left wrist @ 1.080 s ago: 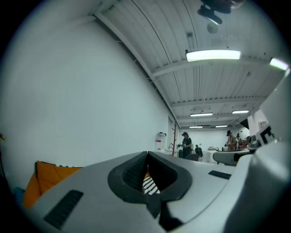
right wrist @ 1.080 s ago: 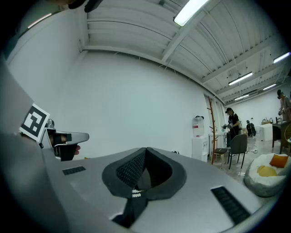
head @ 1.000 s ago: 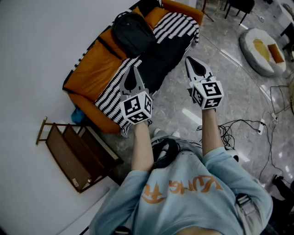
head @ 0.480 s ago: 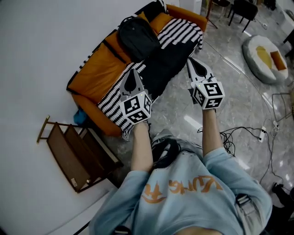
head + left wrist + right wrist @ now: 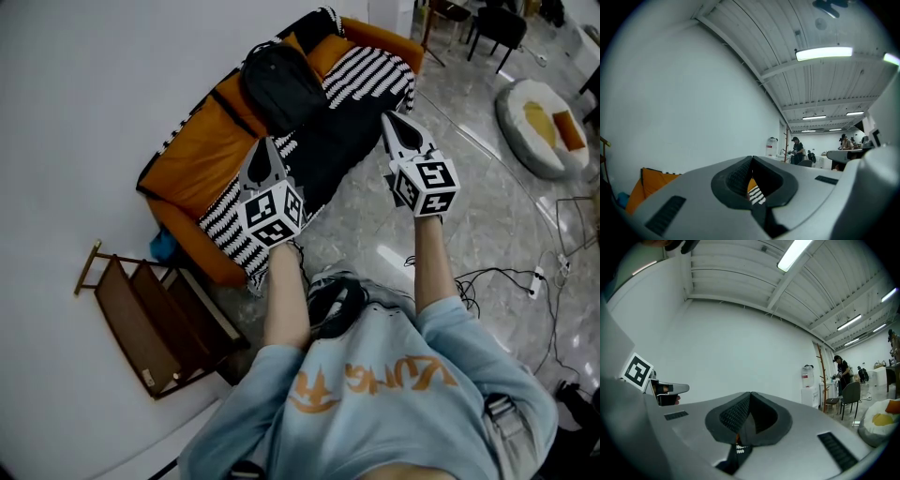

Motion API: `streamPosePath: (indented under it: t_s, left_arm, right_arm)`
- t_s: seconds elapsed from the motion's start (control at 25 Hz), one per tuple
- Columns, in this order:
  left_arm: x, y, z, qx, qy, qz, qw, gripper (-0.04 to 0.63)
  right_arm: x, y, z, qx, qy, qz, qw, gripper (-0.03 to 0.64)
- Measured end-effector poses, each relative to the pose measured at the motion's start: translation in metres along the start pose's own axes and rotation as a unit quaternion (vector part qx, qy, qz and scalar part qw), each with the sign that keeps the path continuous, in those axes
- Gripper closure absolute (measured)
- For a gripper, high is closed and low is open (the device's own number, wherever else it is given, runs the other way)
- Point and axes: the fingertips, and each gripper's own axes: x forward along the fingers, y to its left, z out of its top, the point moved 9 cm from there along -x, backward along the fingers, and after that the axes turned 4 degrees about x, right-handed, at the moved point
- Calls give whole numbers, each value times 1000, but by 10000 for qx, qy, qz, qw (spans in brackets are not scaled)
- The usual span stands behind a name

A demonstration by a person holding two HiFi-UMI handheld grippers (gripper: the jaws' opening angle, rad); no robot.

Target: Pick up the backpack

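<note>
backpack: black backpack [image 5: 281, 82] sits on the orange sofa [image 5: 187, 155], far-left of the scene. It leans on the back cushion, just beside the striped blanket [image 5: 361, 70]. Nothing touches it.
change: vs 1 s ago the sofa + pack sit a bit lower and larger in head view, so the person has closed in some. The R gripper's tip now overlaps the blanket's near edge, where before it was over bare floor. Both sets of jaws are the same as before.
meaning: prob. still the approach. No grasp has begun, the pack is well apart from both tools, and the jaws need to open before any pickup.
L gripper: L gripper [image 5: 265, 145] has its jaws pressed fully together w/ nothing held. Its own view shows only blanket stripes + orange through the slot behind the pads.
R gripper: R gripper [image 5: 392, 125] likewise has its jaws closed tight and grips nothing. It points level toward the sofa's right end.
containers:
- backpack: looks closed from here, contents not visible.
- wooden rack [image 5: 150, 319]: near left by the wall; no items visible in its slots, only 1 small tag.
- round bed [image 5: 511, 94]: far right on the floor; holds a yellow cushion [image 5: 534, 101] + an orange piece [image 5: 564, 108].
</note>
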Motion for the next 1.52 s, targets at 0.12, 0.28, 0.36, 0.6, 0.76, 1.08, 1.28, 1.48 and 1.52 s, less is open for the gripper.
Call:
streamPosePath:
  t_s: [0.12,0.28,0.36,0.6,0.76,1.08,1.28,1.48,1.52]
  left_arm:
    - [8,-3,1,-40,-40,18,10000,575]
    - [23,-5,-4,-84,-37,4,10000,575]
    - [33,-7,-7,-105,-39,-3,9999,575]
    - [70,-11,-13,-136,-66,-57,9999,575]
    - [109,-9,-19,-115,-37,-89,9999,575]
    - [204,15,-39,3,273,-161,9995,575]
    - [281,27,-55,52,586,-280,9979,575]
    - [344,49,-78,-65,939,-265,9952,575]
    - [356,55,-82,-111,999,-229,9947,575]
  right_arm:
    - [1,-8,3,-27,-22,7,10000,618]
    - [5,-21,0,-62,-25,-70,10000,618]
    - [9,-31,0,-62,-40,-123,9999,618]
    - [30,-56,0,-117,-84,-197,9997,618]
    - [61,-78,-4,-89,-89,-246,9996,618]
    - [150,-108,-34,245,114,-306,9992,618]
    - [217,-135,-56,525,338,-452,9970,618]
    - [288,-147,-72,580,679,-406,9952,618]
    - [303,-148,-73,563,755,-371,9949,618]
